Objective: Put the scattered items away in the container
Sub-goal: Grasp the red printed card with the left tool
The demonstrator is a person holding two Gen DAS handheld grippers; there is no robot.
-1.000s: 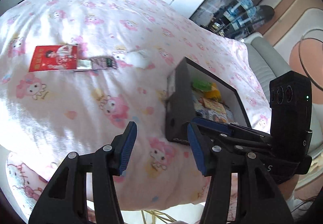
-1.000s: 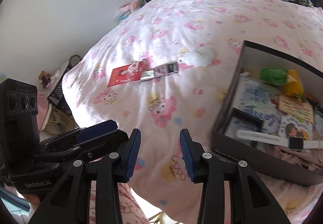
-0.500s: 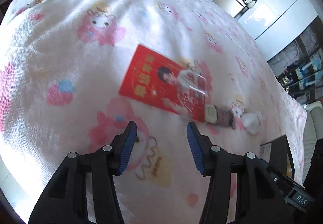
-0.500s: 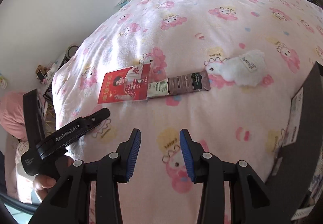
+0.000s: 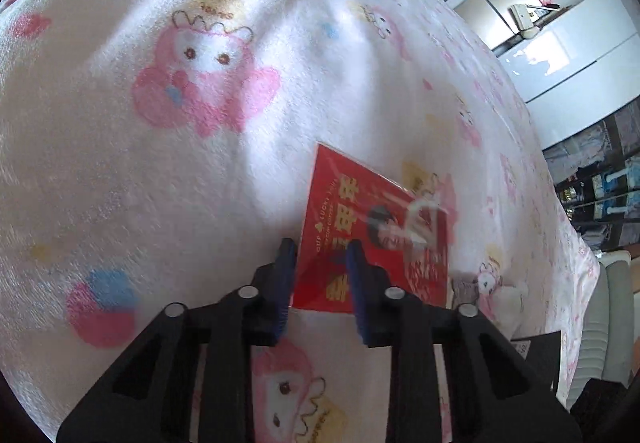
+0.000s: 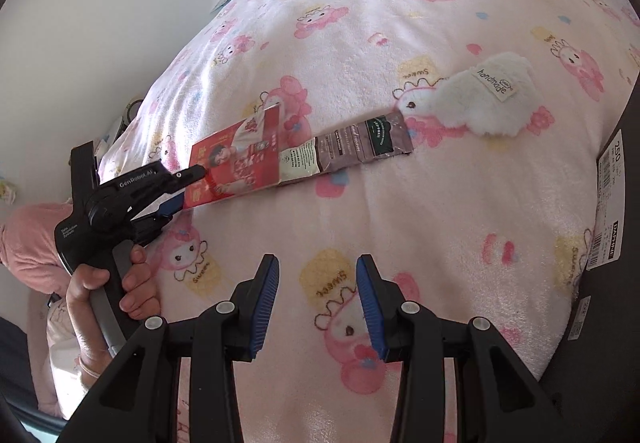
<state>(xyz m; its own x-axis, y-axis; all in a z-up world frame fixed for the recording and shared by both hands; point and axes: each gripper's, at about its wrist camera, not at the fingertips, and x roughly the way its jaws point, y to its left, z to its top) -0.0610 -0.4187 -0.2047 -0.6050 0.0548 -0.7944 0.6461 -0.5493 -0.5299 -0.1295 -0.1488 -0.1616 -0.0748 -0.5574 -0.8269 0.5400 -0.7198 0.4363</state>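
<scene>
A red packet [image 5: 380, 227] with a printed portrait lies on the pink cartoon blanket [image 5: 200, 163]. Its near corner sits between the fingers of my left gripper [image 5: 322, 263], whose jaws are closing, with a gap still showing around the thin packet. From the right wrist view, the left gripper [image 6: 192, 183] has one finger above and one below the raised end of the red packet [image 6: 236, 163]. A brown sachet [image 6: 352, 147] touches the packet's far end, and a white plush [image 6: 480, 99] lies beyond it. My right gripper [image 6: 316, 283] hovers open over bare blanket.
The dark box [image 6: 624, 203], with labels on its side, stands at the right edge, and its corner [image 5: 536, 347] shows in the left wrist view. A person's hand [image 6: 108, 283] holds the left gripper's handle. White cabinets [image 5: 560, 43] stand behind the bed.
My left gripper swung from the box to the red packet, dropped onto its near corner and narrowed its jaws. My right gripper moved left and lower over the blanket, its opening unchanged.
</scene>
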